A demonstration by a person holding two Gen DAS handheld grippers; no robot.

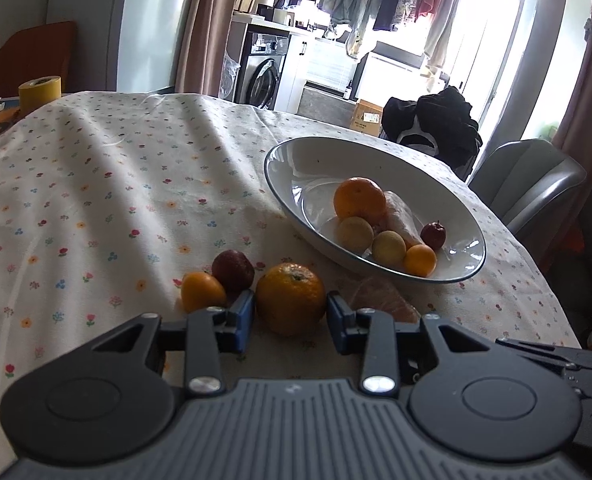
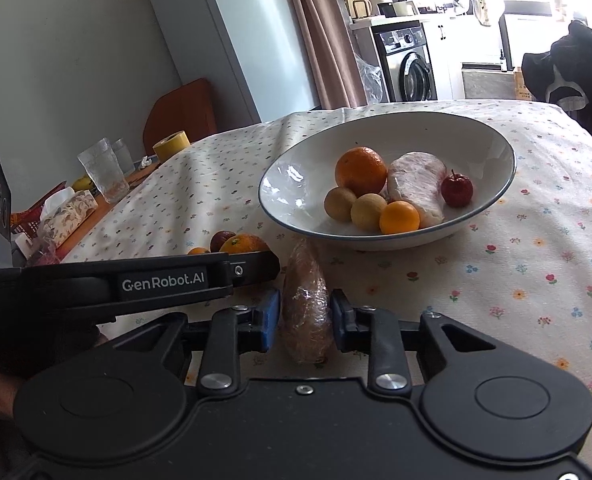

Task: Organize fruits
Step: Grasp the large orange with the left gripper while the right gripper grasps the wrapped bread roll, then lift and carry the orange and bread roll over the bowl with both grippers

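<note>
An orange (image 1: pixel 290 298) rests on the flowered tablecloth with my left gripper (image 1: pixel 290 320) shut on it, blue pads against both its sides. Just left of it lie a small orange (image 1: pixel 202 292) and a dark red fruit (image 1: pixel 232 268). My right gripper (image 2: pixel 305 320) is shut on a plastic-wrapped fruit piece (image 2: pixel 305 312), which lies on the cloth and also shows as the wrapped piece (image 1: pixel 383 304) in the left wrist view. Behind stands a white bowl (image 1: pixel 315 168) (image 2: pixel 303 176) holding an orange (image 2: pixel 359 170), two yellowish fruits, a small orange, another wrapped piece and a small red apple (image 2: pixel 455 188).
A yellow tape roll (image 2: pixel 172 146), two glasses (image 2: pixel 104 176) and a tissue pack (image 2: pixel 68 212) stand along the table's left side. A grey chair (image 1: pixel 527 184) and a black garment (image 1: pixel 435 124) sit beyond the right edge. The left tool's black body (image 2: pixel 156 280) crosses the right wrist view.
</note>
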